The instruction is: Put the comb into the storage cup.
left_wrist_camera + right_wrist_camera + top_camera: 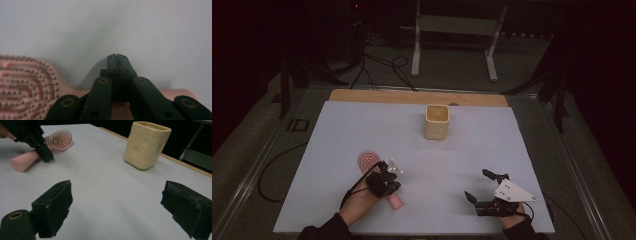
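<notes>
The left gripper [388,176] sat clenched over the pink hairbrush [371,163] handle, apparently gripping nothing; reopening and straddling it seemed wise; the right gripper [477,188] rested released.

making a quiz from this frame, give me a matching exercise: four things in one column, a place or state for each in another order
Things:
1. hairbrush
2. cup
3. left gripper
4. right gripper

Places or states:
a. jaws wide apart, nothing between them
b. upright near the table's far edge
c. lying on the table, bristles up
d. jaws shut, over the brush handle

Pairs: 1-c, 2-b, 3-d, 4-a
</notes>
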Available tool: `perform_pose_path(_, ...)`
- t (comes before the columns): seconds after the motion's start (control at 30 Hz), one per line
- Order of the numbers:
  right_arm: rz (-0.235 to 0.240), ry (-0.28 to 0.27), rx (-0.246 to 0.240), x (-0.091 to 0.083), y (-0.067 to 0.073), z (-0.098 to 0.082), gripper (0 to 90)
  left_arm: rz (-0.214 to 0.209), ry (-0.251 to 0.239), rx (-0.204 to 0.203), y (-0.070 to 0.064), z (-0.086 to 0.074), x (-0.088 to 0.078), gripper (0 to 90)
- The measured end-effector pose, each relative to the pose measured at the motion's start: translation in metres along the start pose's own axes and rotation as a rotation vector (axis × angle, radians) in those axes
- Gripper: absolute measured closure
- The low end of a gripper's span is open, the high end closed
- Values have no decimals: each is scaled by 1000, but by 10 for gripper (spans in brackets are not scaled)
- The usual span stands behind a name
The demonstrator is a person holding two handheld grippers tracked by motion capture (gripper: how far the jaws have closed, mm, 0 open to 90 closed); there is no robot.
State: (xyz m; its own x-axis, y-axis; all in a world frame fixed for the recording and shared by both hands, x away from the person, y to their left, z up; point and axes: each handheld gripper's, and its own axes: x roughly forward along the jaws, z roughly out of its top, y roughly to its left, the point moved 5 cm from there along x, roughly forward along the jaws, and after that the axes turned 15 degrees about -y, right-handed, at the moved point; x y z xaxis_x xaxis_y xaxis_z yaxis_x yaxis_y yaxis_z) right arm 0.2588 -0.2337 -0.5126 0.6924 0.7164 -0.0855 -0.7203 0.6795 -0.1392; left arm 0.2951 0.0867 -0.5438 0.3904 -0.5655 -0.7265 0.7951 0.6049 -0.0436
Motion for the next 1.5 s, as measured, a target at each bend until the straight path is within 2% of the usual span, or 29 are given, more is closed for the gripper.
perform_pose_path(0.13, 0, 0, 1, 0, 0, 0, 93, 5, 10, -5, 1, -7, -8, 899)
perform_pose_path(0.4, 4, -2, -3, 1, 1, 1, 93, 15, 44, -12, 15, -25, -30, 900)
perform_pose_path(0.67, 2, 1, -4, 0, 1, 1, 93, 33, 107, -4, 27, -41, -47, 899)
perform_pose_path(0.73, 3, 2, -4, 1, 2, 0, 93, 50, 107, -3, 30, -44, -51, 899)
perform_pose_path(0.83, 8, 4, -6, 2, 2, 0, 93, 54, 106, -6, 35, -47, -58, 899)
perform_pose_path(0.97, 8, 5, -8, 2, 3, 0, 93, 64, 116, -21, 42, -53, -65, 899)
perform_pose_path(1.1, 4, 5, -9, 1, 2, 0, 93, 70, 153, -2, 43, -57, -68, 899)
perform_pose_path(1.2, 6, 4, -9, 1, 2, 0, 93, 74, 160, -5, 45, -60, -72, 899)
perform_pose_path(1.5, 9, 7, -7, 2, 2, -1, 93, 119, 186, -19, 56, -69, -85, 899)
